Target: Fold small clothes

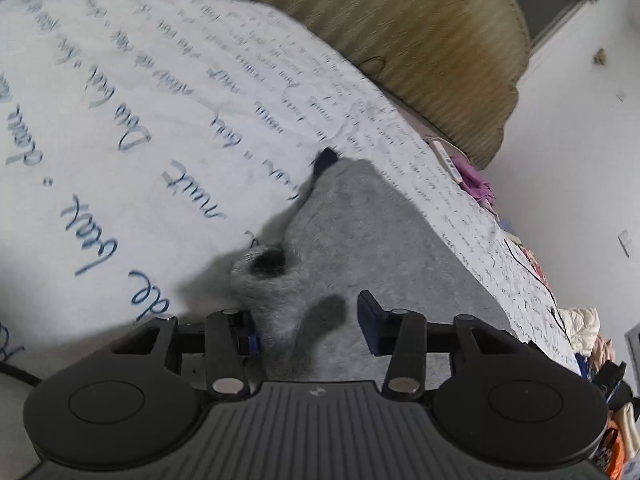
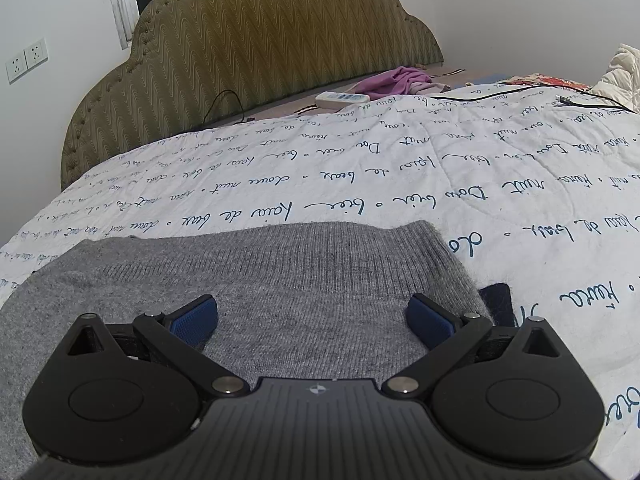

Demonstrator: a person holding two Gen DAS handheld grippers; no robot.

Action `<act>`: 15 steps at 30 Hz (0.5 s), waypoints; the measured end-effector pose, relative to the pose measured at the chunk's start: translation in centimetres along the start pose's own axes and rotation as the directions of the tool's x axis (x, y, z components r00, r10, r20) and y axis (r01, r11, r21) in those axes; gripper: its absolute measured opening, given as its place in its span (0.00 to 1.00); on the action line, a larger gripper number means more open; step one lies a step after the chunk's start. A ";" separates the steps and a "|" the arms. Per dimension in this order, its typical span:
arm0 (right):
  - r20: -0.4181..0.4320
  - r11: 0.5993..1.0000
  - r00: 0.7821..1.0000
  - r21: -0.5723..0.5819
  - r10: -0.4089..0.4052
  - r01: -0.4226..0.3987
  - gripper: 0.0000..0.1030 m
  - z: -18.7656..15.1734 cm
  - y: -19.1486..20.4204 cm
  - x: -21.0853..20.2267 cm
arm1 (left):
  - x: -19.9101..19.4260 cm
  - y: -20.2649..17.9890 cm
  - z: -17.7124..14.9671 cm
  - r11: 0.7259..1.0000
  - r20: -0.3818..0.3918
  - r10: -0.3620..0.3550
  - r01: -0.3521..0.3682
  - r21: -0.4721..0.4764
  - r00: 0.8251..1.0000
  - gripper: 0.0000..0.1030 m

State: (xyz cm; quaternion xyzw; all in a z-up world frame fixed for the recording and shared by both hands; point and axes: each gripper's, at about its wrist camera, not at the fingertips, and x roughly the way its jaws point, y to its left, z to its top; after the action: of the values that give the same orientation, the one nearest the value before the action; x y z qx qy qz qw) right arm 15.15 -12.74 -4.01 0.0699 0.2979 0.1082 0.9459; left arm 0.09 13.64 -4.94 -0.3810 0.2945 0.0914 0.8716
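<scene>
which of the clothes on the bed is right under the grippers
The grey knit sweater, spread flat on the quilt under the right gripper; the purple garment lies far off by the headboard.

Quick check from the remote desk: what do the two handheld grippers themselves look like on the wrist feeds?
Both match: the left gripper and right gripper have matte black ribbed bodies, two round discs, black link arms with silver pivot pins, blue textured finger pads, and a small pale logo. No hands or sleeves visible.

Right hand-held gripper hovers spread wide over grey sweater on quilt.
</scene>
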 end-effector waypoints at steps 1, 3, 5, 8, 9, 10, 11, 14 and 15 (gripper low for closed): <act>0.000 1.000 1.000 -0.001 -0.001 0.001 0.99 0.0 0.0 0.0 | 0.0 0.1 0.0 1.000 0.004 -0.001 0.001 0.000 1.000 0.43; 0.000 1.000 1.000 -0.002 -0.002 0.002 0.99 0.0 0.0 0.0 | -0.1 0.0 -0.1 1.000 0.006 0.000 0.000 0.019 1.000 0.39; -0.001 1.000 1.000 -0.004 -0.003 0.003 0.99 0.0 0.1 0.0 | 0.0 -0.2 -0.1 0.998 0.010 0.032 -0.032 0.051 0.999 0.11; -0.002 1.000 1.000 -0.006 -0.006 0.006 0.99 -0.1 0.1 0.0 | 0.2 0.2 0.0 0.999 -0.009 0.020 -0.019 0.051 1.000 0.11; -0.003 1.000 1.000 -0.007 -0.006 0.006 0.99 -0.1 0.1 0.0 | 0.3 0.1 -0.1 0.998 -0.007 0.022 -0.021 0.065 1.000 0.11; -0.004 1.000 1.000 -0.008 -0.007 0.007 0.99 0.0 0.1 0.1 | 0.3 0.1 -0.2 0.997 -0.002 0.022 -0.022 0.080 1.000 0.11; -0.005 1.000 1.000 -0.010 -0.008 0.008 0.99 0.0 0.1 0.1 | 0.2 0.0 -0.3 0.996 0.003 0.023 -0.023 0.089 1.000 0.11; -0.009 1.000 1.000 -0.018 -0.015 0.015 0.99 0.0 0.3 0.2 | 0.1 -0.3 -0.6 0.991 0.023 0.030 -0.033 0.128 0.999 0.09; -0.010 1.000 1.000 -0.022 -0.018 0.018 0.99 0.0 0.3 0.2 | 0.1 -0.5 -0.7 0.988 0.029 0.040 -0.044 0.149 0.999 0.08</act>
State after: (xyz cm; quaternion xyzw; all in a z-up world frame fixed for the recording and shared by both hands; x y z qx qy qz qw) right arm 15.25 -12.37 -4.08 0.0565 0.3023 0.1033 0.9459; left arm 0.07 12.75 -5.12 -0.3069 0.2974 0.0924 0.8994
